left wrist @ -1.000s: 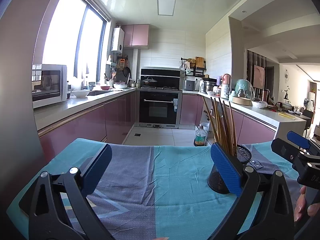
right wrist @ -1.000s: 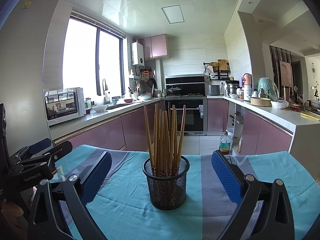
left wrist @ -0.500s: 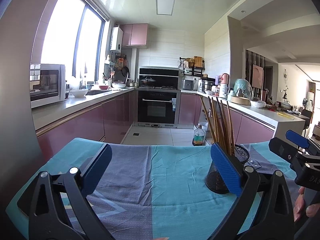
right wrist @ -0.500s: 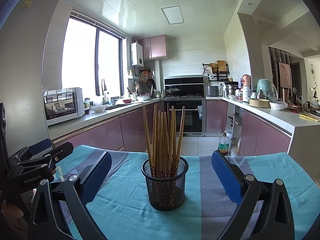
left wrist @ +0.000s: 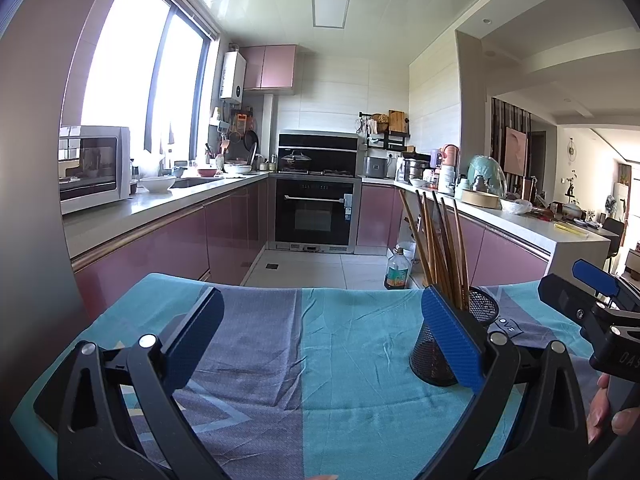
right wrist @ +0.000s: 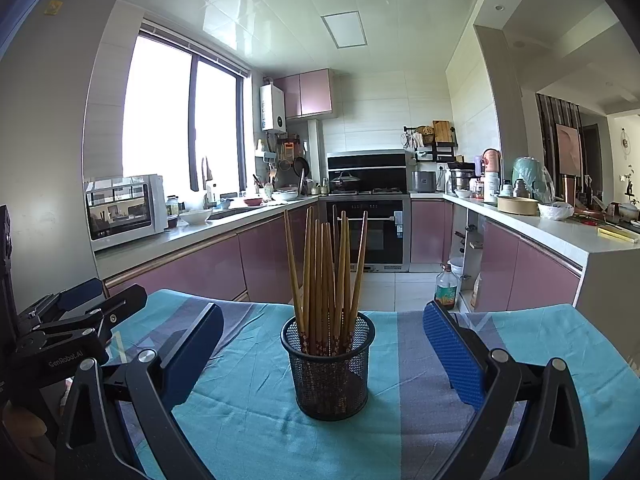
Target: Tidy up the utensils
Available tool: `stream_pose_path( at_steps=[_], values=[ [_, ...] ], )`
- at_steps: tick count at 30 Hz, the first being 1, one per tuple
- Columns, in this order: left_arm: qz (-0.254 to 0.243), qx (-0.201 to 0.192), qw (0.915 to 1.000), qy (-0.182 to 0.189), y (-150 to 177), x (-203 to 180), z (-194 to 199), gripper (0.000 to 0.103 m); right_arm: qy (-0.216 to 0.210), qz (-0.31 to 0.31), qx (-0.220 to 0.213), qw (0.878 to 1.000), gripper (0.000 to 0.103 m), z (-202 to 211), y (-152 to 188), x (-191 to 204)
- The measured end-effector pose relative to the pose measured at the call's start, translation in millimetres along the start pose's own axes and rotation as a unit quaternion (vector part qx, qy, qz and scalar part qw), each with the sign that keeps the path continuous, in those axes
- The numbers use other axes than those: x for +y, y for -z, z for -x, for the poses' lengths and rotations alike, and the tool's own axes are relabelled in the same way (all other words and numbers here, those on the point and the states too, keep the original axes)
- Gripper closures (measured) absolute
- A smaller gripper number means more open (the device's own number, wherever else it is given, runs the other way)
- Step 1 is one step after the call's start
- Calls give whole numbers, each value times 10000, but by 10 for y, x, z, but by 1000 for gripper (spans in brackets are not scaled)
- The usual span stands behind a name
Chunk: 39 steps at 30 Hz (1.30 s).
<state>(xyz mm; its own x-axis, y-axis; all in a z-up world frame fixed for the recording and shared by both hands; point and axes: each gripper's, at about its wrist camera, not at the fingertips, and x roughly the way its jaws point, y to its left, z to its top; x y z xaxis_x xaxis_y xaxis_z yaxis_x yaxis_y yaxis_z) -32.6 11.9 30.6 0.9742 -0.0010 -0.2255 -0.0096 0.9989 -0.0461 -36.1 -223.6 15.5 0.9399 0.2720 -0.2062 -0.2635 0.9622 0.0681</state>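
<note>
Chopsticks [right wrist: 326, 276] stand bunched upright in a black mesh holder [right wrist: 329, 364] at the centre of the right wrist view, on the teal and grey cloth [right wrist: 404, 392]. Right gripper [right wrist: 320, 354] is spread wide on either side of the holder, touching nothing. Left gripper [left wrist: 320, 338] gapes equally wide over bare cloth, with the holder at lower right of its frame, behind its right finger.
</note>
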Motion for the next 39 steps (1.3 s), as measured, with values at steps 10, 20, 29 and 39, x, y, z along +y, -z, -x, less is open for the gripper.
stream_pose_path(
  at_steps=[10, 20, 29, 39],
  values=[
    [5, 50, 10000, 1, 24, -9, -21, 6, -1, -26, 40, 10000, 6, -17, 30, -12],
    [-13, 74, 10000, 10, 33, -29, -36, 6, 18, -23, 42, 10000, 6, -14, 45, -12],
    [-3, 93, 10000, 23, 39, -34, -42, 6, 6, -28, 43, 10000, 6, -14, 41, -20],
    [8, 114, 9999, 37, 49, -36, -53, 6, 18, -38, 40, 10000, 6, -19, 38, -26]
  ],
)
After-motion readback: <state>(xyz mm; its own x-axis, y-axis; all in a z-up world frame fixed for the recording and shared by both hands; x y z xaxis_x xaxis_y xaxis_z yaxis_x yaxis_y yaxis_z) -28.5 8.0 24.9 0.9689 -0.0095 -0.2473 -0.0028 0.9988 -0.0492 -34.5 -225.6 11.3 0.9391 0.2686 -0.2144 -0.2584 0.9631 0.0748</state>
